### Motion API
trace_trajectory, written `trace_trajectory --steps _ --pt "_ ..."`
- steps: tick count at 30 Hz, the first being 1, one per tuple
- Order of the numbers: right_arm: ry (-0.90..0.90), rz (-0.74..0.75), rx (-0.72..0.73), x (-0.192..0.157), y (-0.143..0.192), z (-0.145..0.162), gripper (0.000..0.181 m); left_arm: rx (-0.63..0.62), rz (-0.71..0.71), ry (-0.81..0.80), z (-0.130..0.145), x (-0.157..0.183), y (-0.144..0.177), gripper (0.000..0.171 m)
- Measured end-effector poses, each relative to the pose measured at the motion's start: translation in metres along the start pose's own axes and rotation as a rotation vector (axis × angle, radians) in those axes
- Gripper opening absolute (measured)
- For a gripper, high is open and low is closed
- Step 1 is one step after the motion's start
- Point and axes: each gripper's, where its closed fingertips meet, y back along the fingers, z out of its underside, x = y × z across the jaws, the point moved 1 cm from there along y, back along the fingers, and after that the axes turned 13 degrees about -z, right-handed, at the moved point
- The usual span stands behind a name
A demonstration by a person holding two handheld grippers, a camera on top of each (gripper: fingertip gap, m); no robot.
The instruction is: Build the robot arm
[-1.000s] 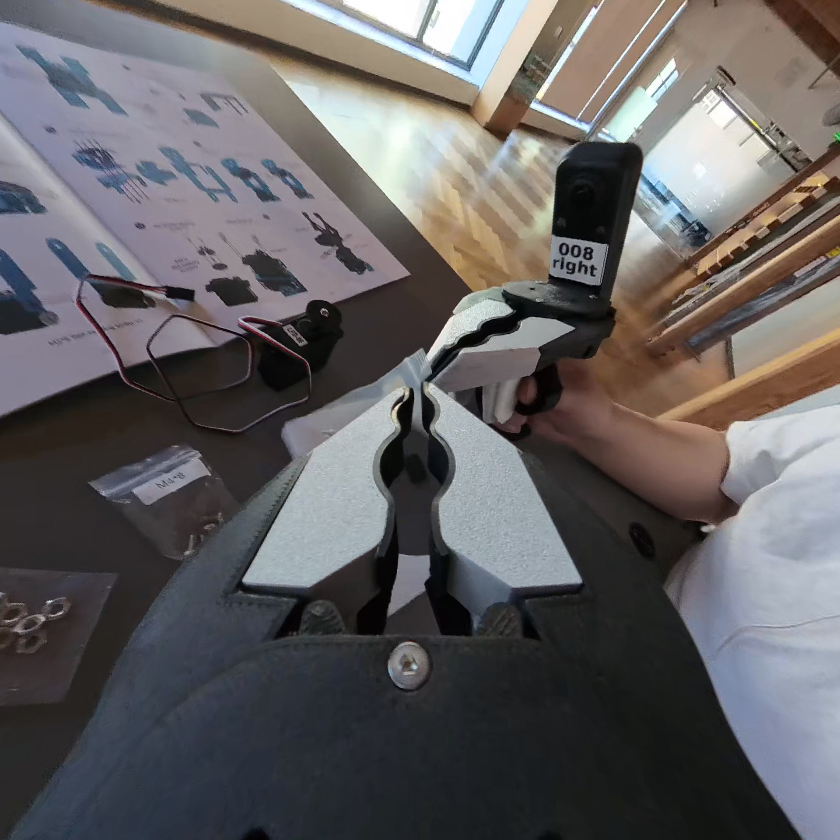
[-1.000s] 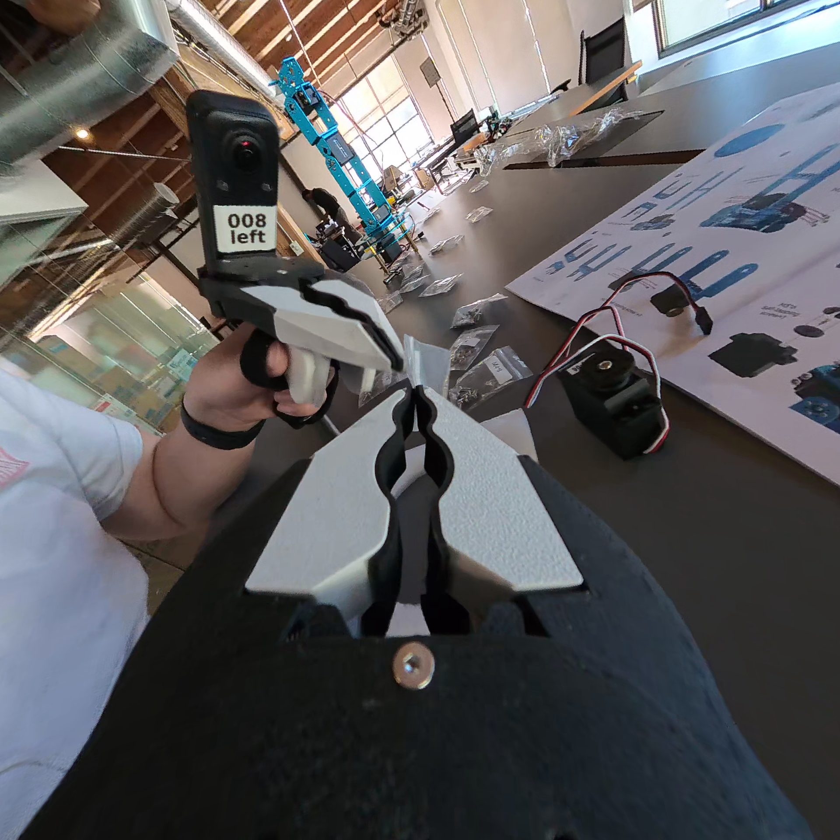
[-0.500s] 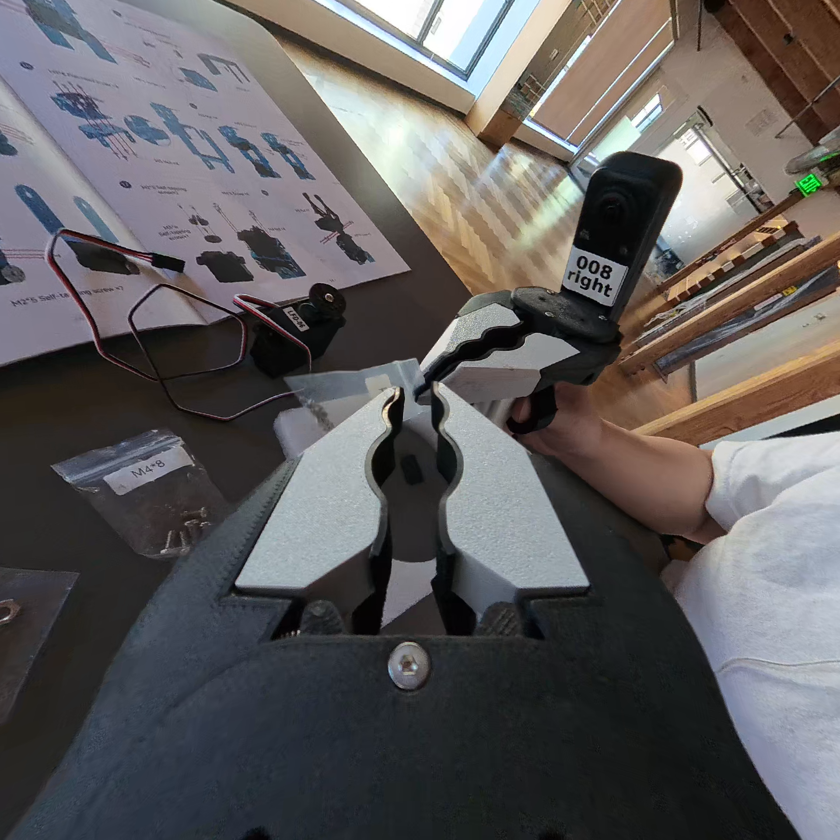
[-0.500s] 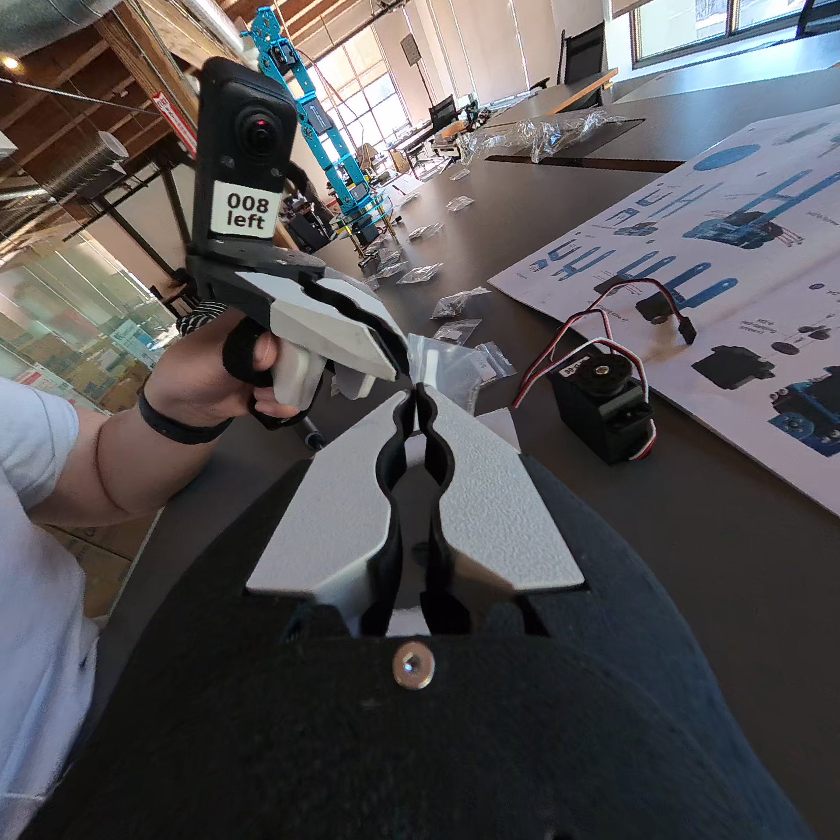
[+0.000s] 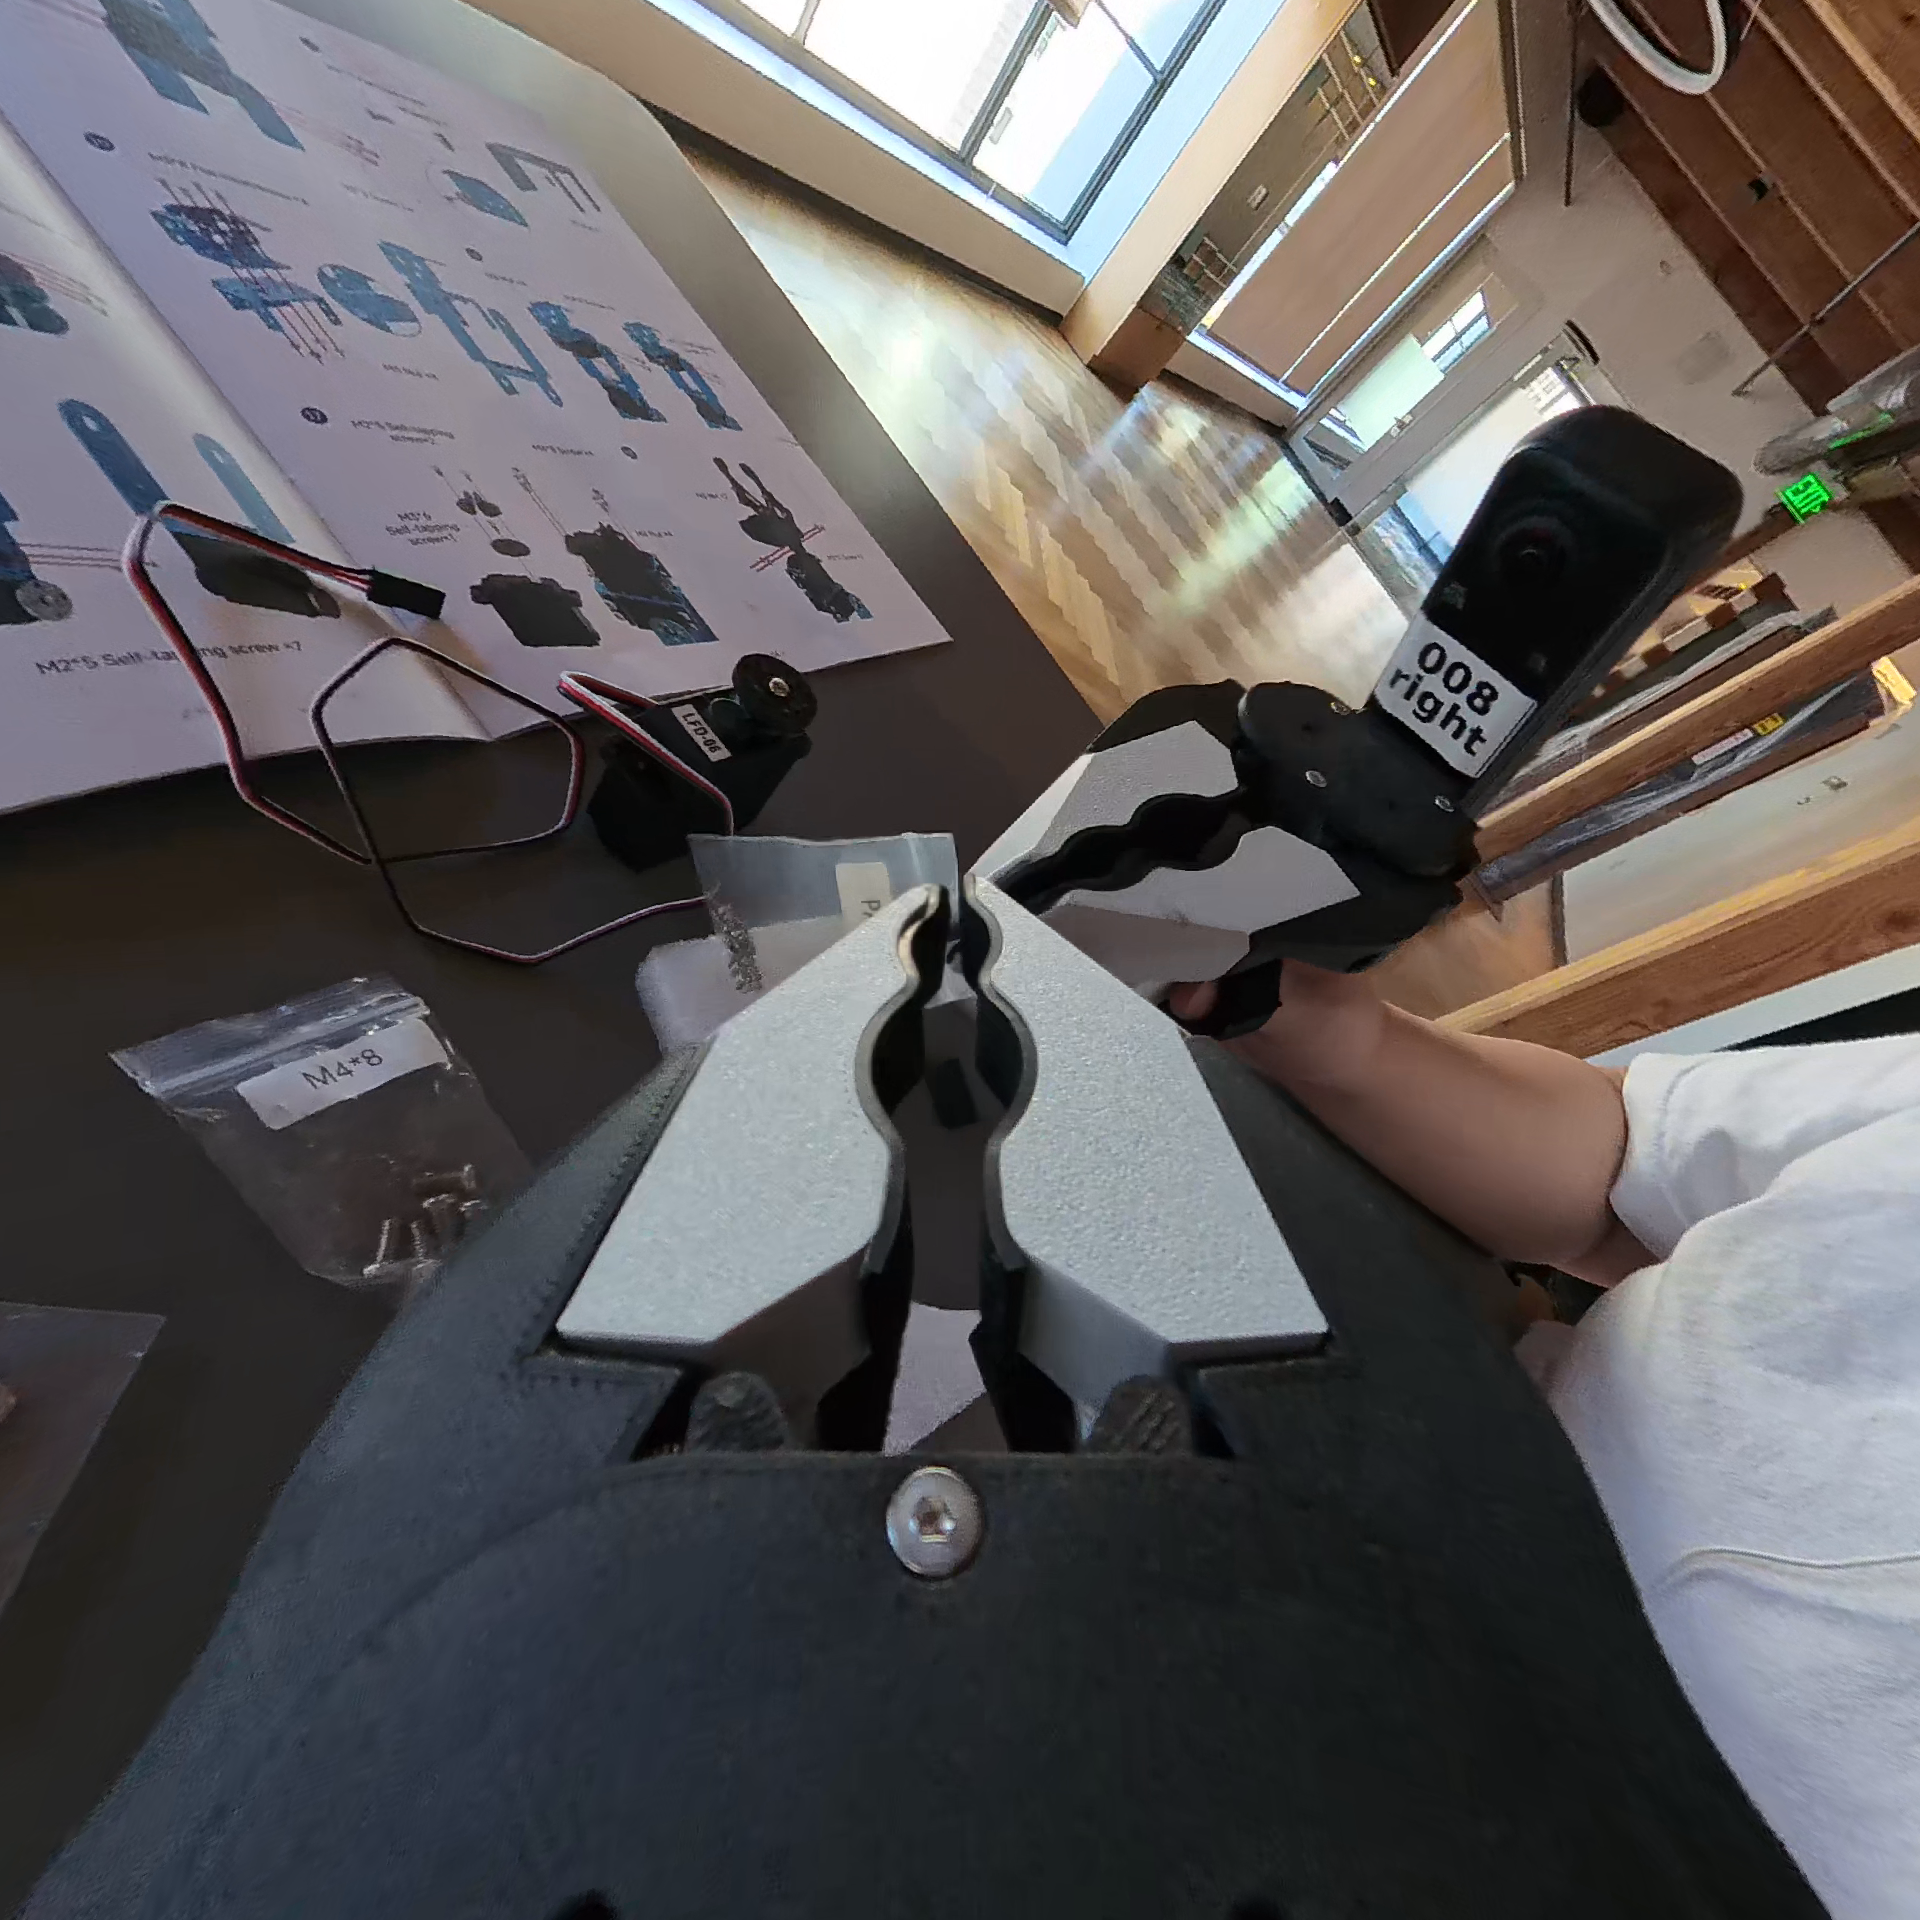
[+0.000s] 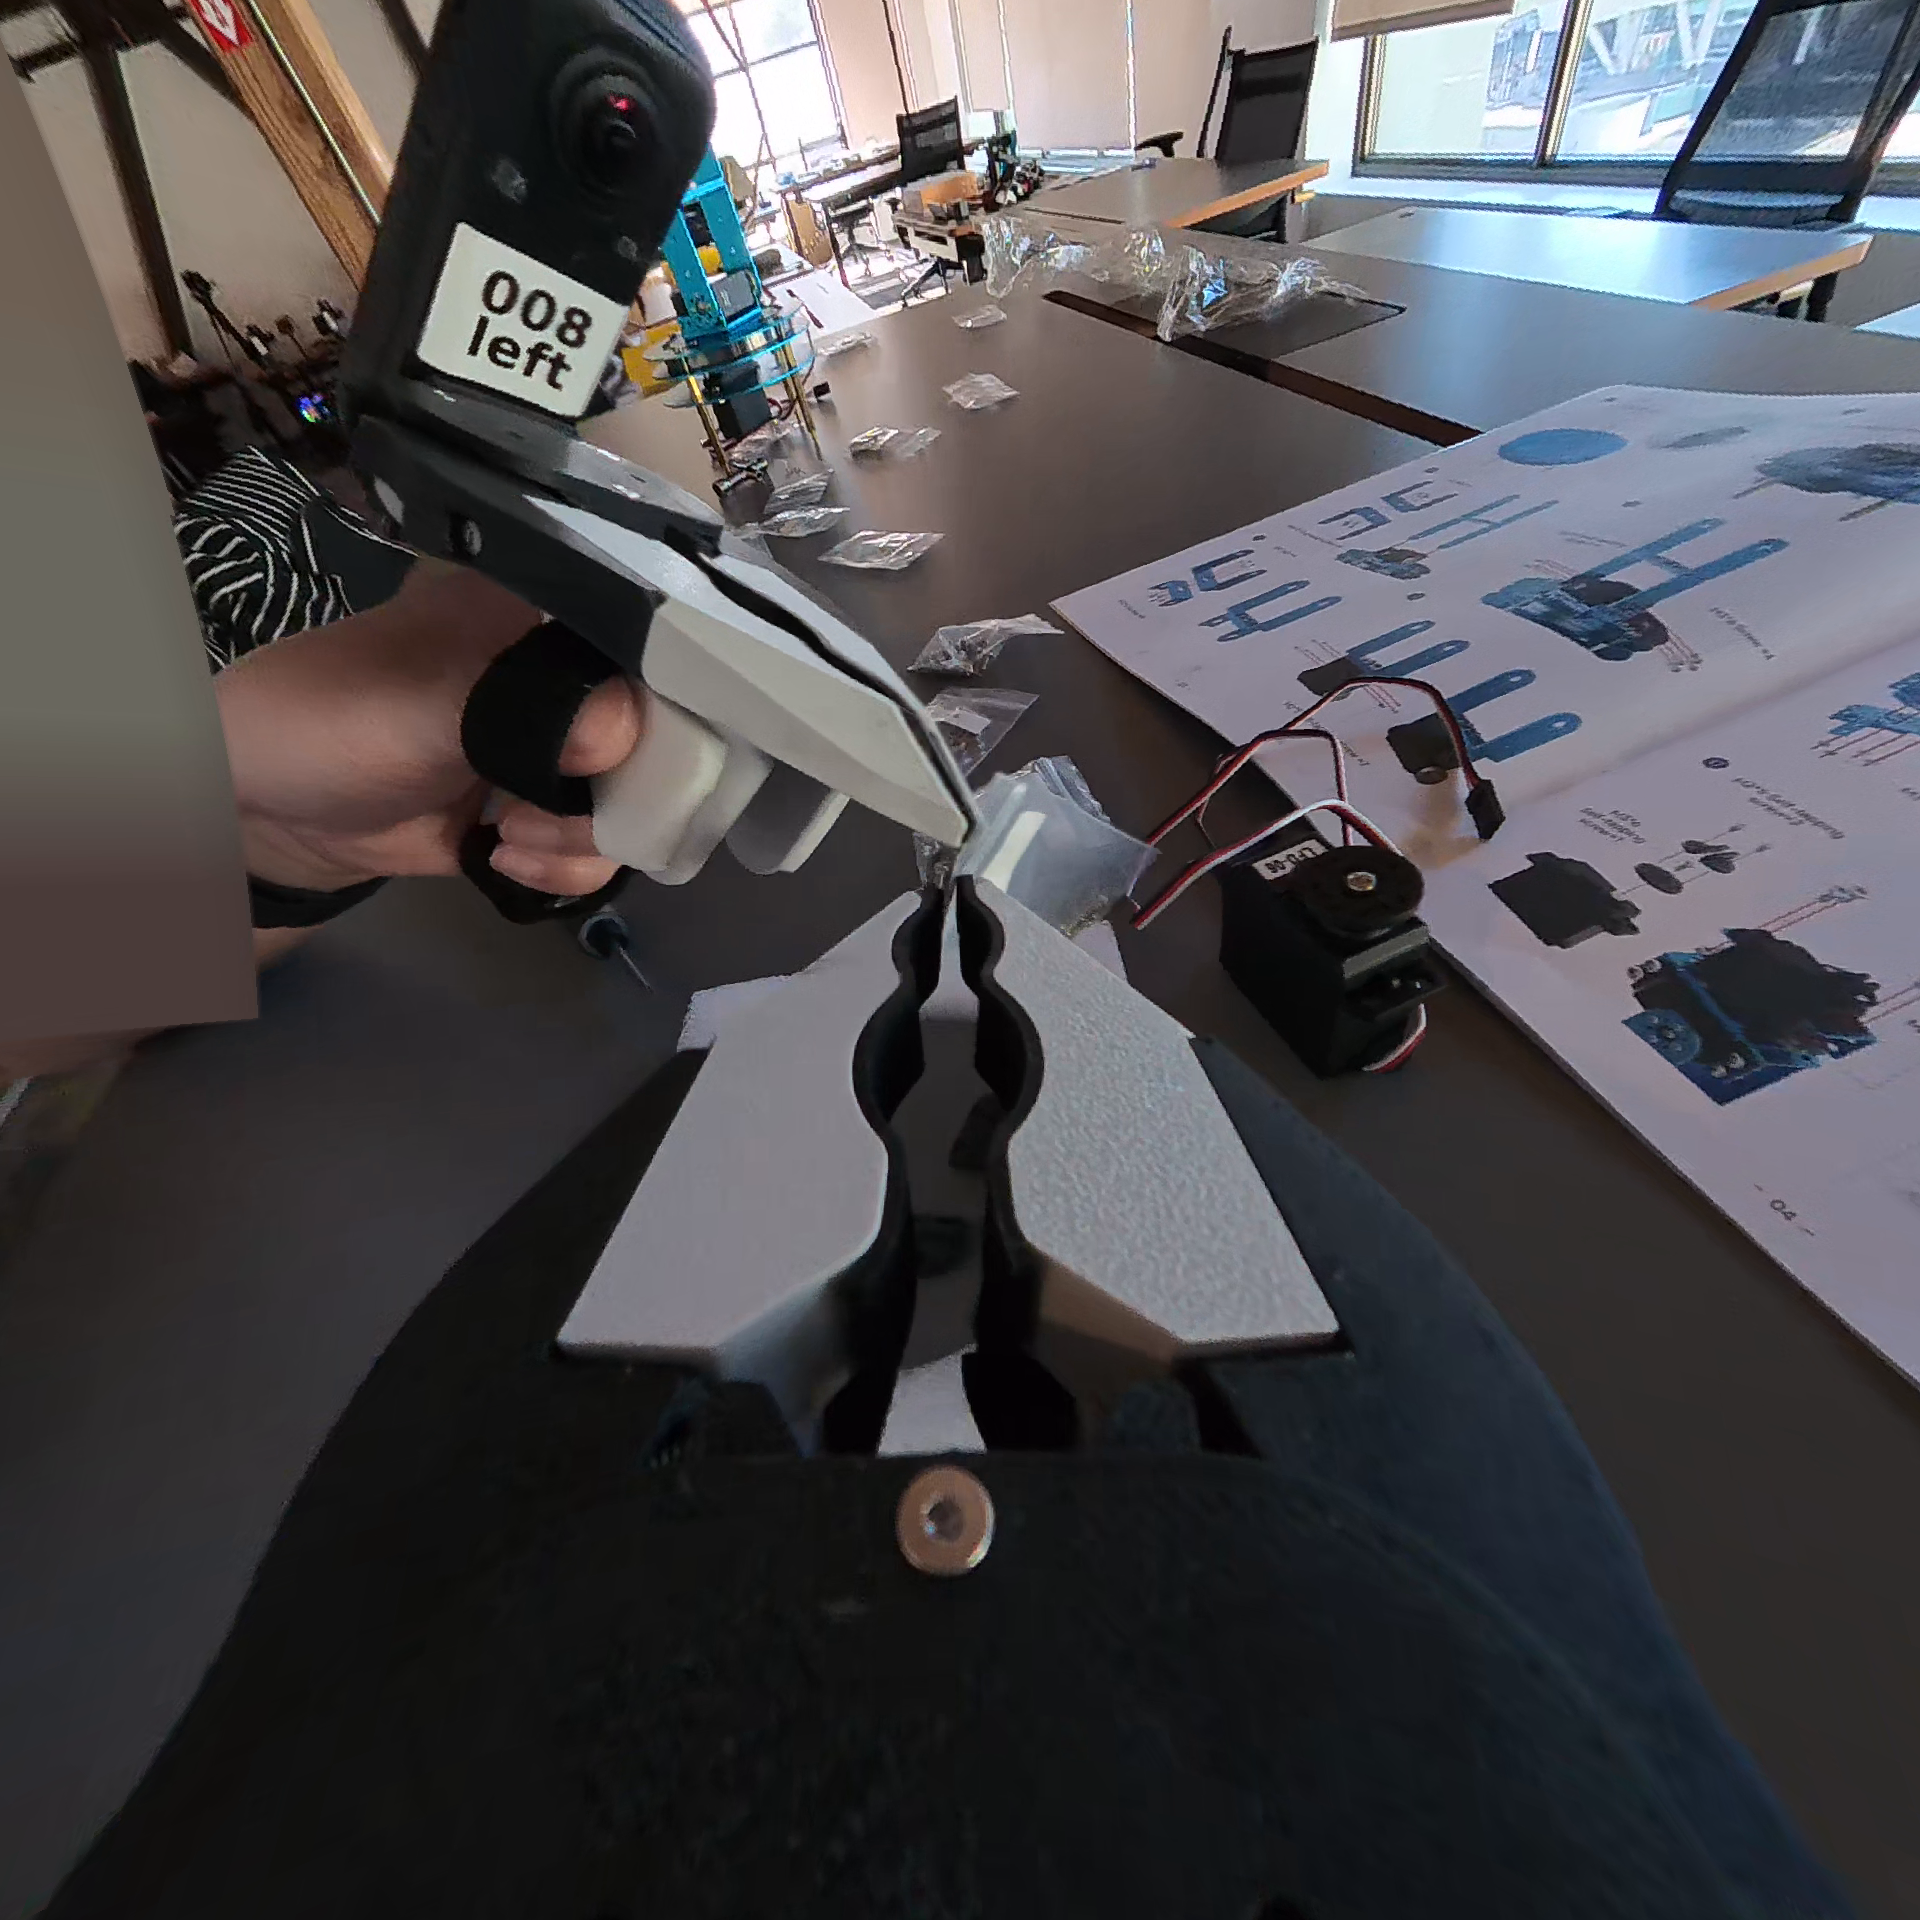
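Clear plastic marks the far left of the left wrist view: a screw bag [image 5: 343, 1132] lies flat on the dark bench [image 5: 156, 914], sealed. Right of it a servo [image 5: 707, 769] with looped wires [image 5: 343, 748] sits at the edge of an open manual [image 5: 416, 364]. Centre, a second small bag [image 5: 821, 883] is up off the bench, pinched at one edge by the left gripper [image 5: 954, 909], fingers closed on it. The right gripper [image 5: 987, 878] meets it tip to tip, fingers closed on the same edge, as the right wrist view confirms [image 6: 954, 899]. Whether the bag's seal is parted cannot be told; its small metal parts sit inside.
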Motion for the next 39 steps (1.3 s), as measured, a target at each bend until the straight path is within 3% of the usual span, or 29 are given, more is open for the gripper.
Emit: trace_trajectory --steps 15,17,24,31,39 --pt "-0.315 -0.187 0.135 0.002 0.007 -0.002 0.01 -0.046 0.071 0.0 0.007 0.002 -0.004 0.0" --pt "-0.327 -0.207 0.143 0.001 0.008 -0.003 0.003 -0.051 0.081 -0.002 0.008 0.003 -0.004 0.0" --pt "-0.326 -0.229 0.107 -0.002 0.007 0.001 0.009 -0.039 0.097 -0.012 0.006 0.007 -0.002 0.0" --pt "-0.34 -0.245 0.109 -0.004 0.009 0.0 0.0 -0.043 0.109 -0.025 0.006 0.009 -0.001 0.0" --pt "-0.461 -0.339 0.177 -0.007 0.011 -0.005 0.0 -0.037 0.138 -0.04 0.003 0.012 0.002 0.0"
